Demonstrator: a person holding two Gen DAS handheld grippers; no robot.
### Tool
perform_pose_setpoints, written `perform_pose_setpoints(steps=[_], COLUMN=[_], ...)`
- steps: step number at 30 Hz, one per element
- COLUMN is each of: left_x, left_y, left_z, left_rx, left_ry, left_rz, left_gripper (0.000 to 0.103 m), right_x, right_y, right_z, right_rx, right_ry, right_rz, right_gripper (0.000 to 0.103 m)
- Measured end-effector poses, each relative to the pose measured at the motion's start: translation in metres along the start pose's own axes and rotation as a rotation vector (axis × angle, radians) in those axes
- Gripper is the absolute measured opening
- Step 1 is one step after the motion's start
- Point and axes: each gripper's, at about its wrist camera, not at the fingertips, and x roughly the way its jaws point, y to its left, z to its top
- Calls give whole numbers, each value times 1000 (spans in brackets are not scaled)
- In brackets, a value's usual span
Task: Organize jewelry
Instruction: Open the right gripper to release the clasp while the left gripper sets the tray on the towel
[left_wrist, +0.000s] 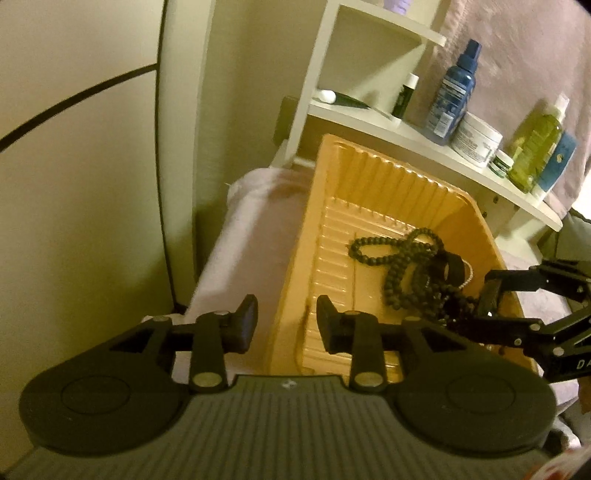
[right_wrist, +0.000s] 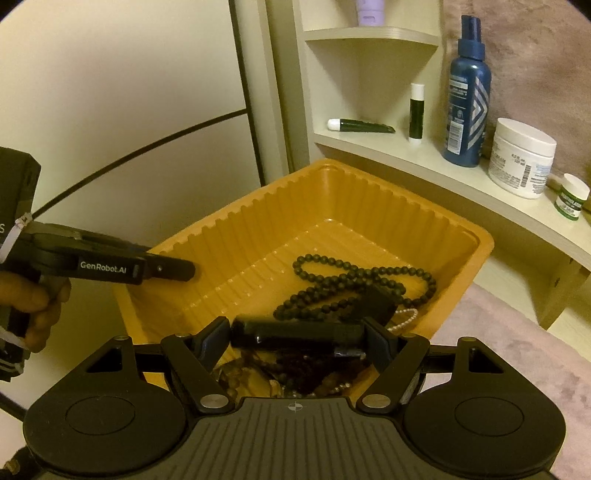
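Note:
An orange ribbed plastic tray (right_wrist: 258, 221) (left_wrist: 369, 177) holds a long black bead necklace (right_wrist: 354, 280) (left_wrist: 391, 254), a pearl strand (right_wrist: 406, 317) and a heap of dark red beads (right_wrist: 295, 365). My right gripper (right_wrist: 297, 338) hangs over the tray's near corner, shut on a black oblong piece (right_wrist: 295, 332) that spans pad to pad. In the left wrist view the right gripper (left_wrist: 484, 301) comes in from the right edge. My left gripper (left_wrist: 286, 325) (right_wrist: 184, 267) stands open above the tray's left rim, nothing between its pads. A hand (right_wrist: 37, 306) holds it.
Behind the tray, a white corner shelf (right_wrist: 406, 158) carries a blue spray bottle (right_wrist: 469, 99), a white jar (right_wrist: 521, 162), a small green jar (right_wrist: 570, 197) and two green tubes. A yellow-green bottle (left_wrist: 535, 151) stands further right. The tray rests on a pinkish fuzzy cover (right_wrist: 517, 332); a pale wall is at left.

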Motion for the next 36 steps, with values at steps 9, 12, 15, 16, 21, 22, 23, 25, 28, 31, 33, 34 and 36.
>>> perform_pose_setpoints(steps=[9, 12, 15, 16, 21, 22, 23, 25, 28, 31, 33, 34, 36], left_x=[-5, -7, -10, -11, -17, -18, -19, -23, -28, -34, -39, -42, -46], left_y=[4, 4, 3, 3, -2, -3, -4, -6, -10, -15, -19, -21, -25], left_z=[-1, -1, -1, -1, -1, -1, -1, -1, 0, 0, -1, -1, -2], left_rx=[-11, -11, -7, -6, 10, 13, 16, 22, 40, 64, 78, 83, 98], left_ry=[-14, -19, -28, -30, -42, -44, -48, -53, -62, -74, -87, -91, -95], left_rz=[-3, -4, -4, -2, -1, 0, 0, 1, 9, 31, 39, 40, 39], left_gripper=[33, 33, 33, 33, 34, 34, 34, 35, 39, 53, 67, 68, 75], right_x=[-4, -7, -12, -14, -23, -24, -26, -29, -34, -39, -43, -46, -52], right_y=[0, 0, 0, 1, 1, 1, 1, 2, 2, 2, 1, 0, -2], right_z=[0, -3, -5, -5, -11, -12, -13, -16, -21, -27, -31, -33, -38], right_rx=[5, 6, 7, 9, 37, 40, 45, 55, 72, 108, 139, 157, 197], right_ry=[-18, -15, -26, -29, -36, -36, -36, -31, -24, -22, -18, -18, -23], right_rz=[-24, -31, -33, -36, -59, -64, -69, -79, -93, -114, -132, -143, -160], right_gripper=[88, 87, 87, 87, 88, 88, 88, 88, 88, 88, 88, 88, 88])
